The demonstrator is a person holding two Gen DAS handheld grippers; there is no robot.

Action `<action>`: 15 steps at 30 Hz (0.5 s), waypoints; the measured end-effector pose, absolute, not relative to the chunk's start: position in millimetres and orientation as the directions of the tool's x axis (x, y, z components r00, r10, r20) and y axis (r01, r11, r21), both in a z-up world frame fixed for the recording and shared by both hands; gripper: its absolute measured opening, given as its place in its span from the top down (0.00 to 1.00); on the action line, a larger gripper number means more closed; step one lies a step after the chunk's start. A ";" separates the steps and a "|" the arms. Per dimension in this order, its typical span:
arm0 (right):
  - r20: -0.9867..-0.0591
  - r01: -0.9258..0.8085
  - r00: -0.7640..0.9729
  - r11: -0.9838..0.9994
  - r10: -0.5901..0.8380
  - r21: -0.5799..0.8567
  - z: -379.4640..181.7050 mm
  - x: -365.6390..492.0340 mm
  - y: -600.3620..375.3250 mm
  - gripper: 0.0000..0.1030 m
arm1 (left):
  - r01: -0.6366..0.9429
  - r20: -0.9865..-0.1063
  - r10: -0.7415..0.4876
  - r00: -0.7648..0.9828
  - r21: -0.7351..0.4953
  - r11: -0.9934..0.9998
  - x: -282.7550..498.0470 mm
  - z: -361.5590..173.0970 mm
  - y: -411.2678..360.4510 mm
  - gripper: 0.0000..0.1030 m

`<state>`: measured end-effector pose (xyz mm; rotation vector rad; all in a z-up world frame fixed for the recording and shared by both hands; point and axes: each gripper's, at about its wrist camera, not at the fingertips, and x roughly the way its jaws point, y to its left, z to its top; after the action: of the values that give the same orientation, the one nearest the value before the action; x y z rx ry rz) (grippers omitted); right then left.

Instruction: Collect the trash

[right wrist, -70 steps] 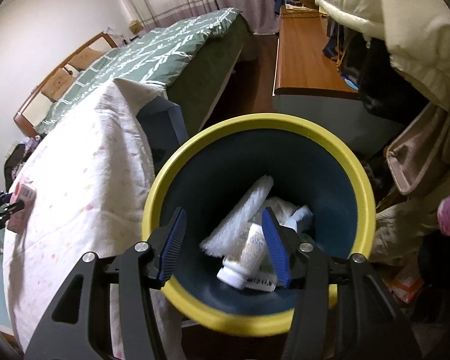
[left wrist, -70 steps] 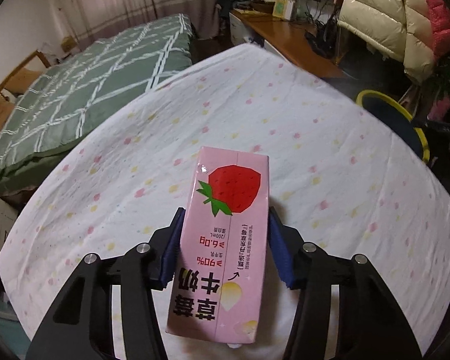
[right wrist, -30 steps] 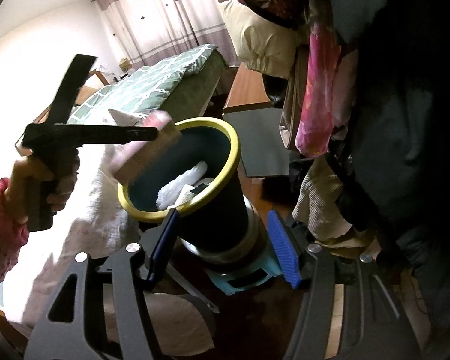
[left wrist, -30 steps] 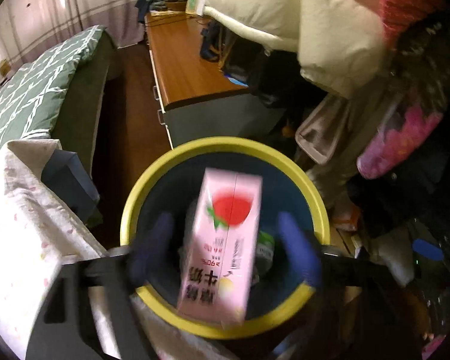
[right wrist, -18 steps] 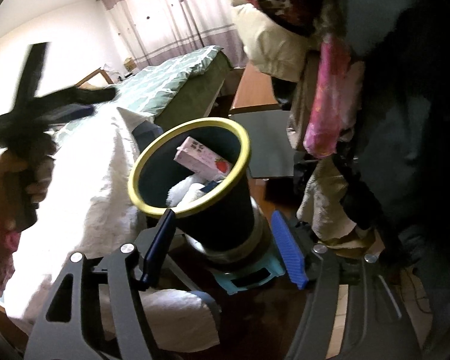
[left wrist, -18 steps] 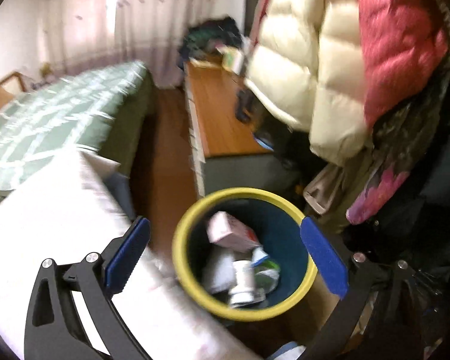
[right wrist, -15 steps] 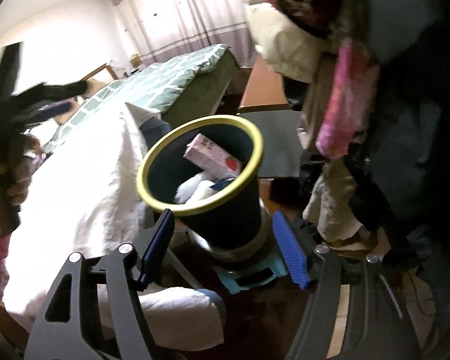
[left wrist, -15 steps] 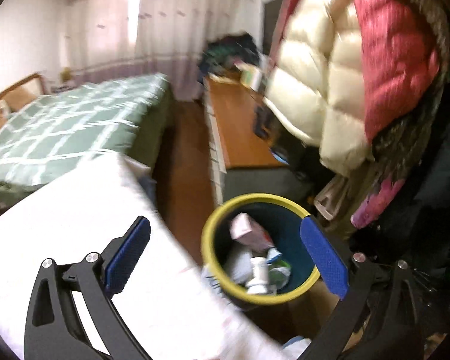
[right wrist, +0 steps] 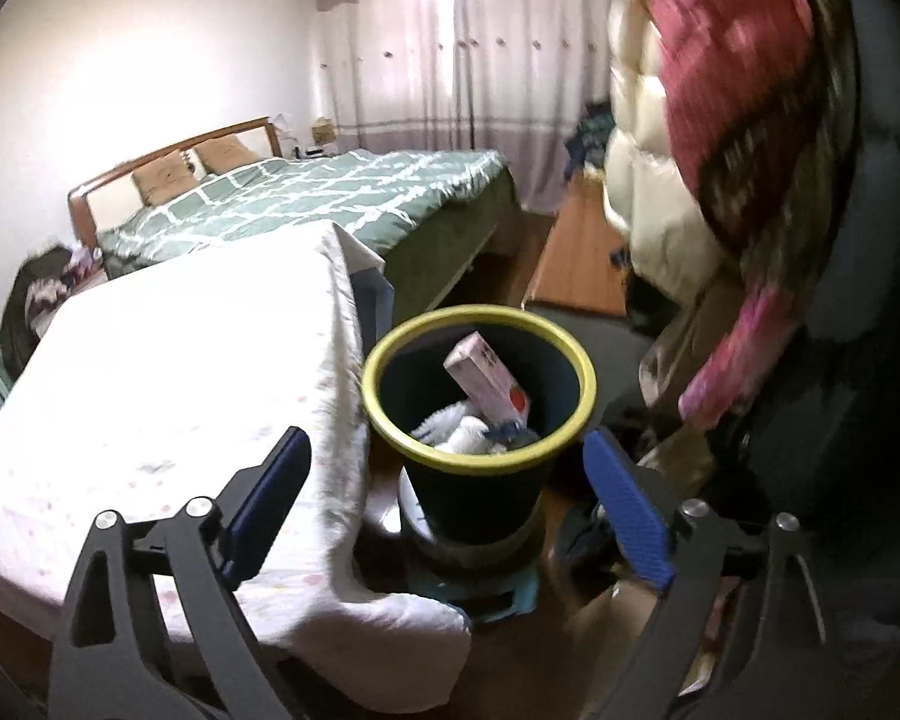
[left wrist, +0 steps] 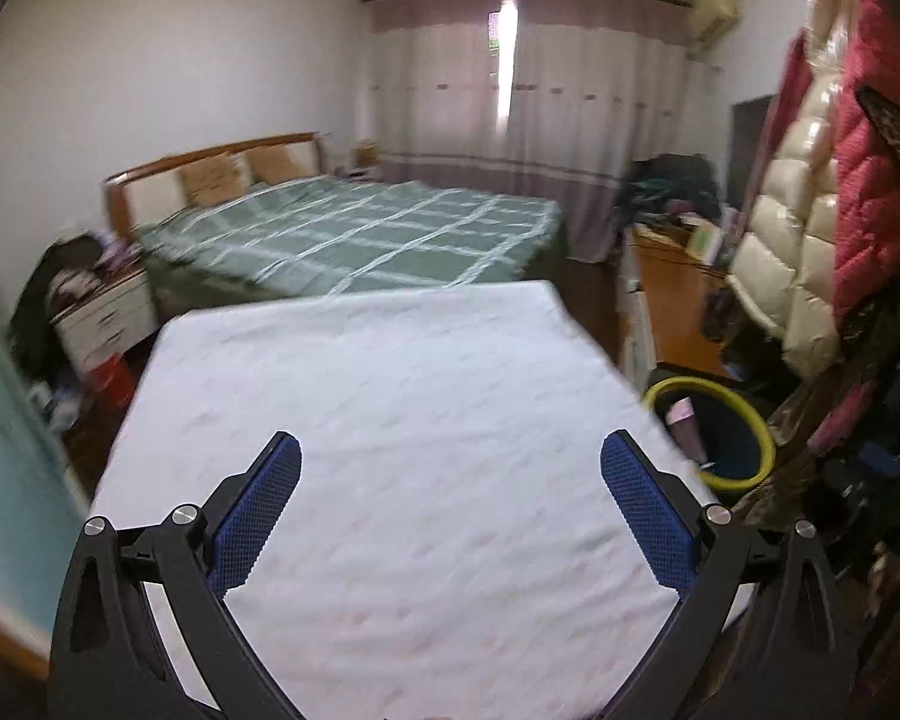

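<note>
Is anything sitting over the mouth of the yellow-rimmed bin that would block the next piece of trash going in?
Nothing visible does. The bin beside the cloth-covered table has an uncovered mouth; the pink milk carton leans inside on white trash, below the rim. The right gripper is opening, with nothing between its fingers.

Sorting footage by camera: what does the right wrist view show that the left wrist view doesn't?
Right wrist only: the right gripper, jaws opening and empty, white trash under the pink carton, and the bin's base.
Left wrist only: the left gripper, open and empty, and a red stool.
Both: the yellow-rimmed bin, carton, tablecloth and green bed.
</note>
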<state>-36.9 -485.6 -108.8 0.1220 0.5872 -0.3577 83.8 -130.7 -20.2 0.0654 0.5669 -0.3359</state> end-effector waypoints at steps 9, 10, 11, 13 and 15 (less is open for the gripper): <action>-0.496 0.310 0.829 0.950 -0.257 0.027 -80.6 -55.7 -450.9 0.09 | 0.199 -0.496 -0.213 0.842 -0.081 0.977 31.3 -26.0 -45.5 0.05; -0.492 0.306 0.834 0.951 -0.249 0.037 -77.7 -58.7 -448.9 0.09 | 0.198 -0.491 -0.211 0.845 -0.080 0.977 25.3 -25.8 -41.8 0.04; -0.489 0.302 0.838 0.952 -0.243 0.044 -76.1 -61.0 -447.7 0.09 | 0.199 -0.482 -0.212 0.850 -0.079 0.977 21.8 -24.2 -40.6 0.05; -0.482 0.296 0.844 0.954 -0.235 0.052 -72.5 -64.9 -444.8 0.08 | 0.205 -0.467 -0.220 0.857 -0.084 0.975 15.9 -20.7 -39.7 0.05; -0.478 0.297 0.846 0.953 -0.237 0.053 -71.2 -67.4 -441.9 0.08 | 0.209 -0.457 -0.228 0.860 -0.093 0.974 13.0 -18.1 -39.6 0.05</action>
<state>-67.4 -441.9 -71.2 0.1268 0.4877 -0.2821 13.0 -39.6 -18.1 -0.0403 0.4841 -0.2294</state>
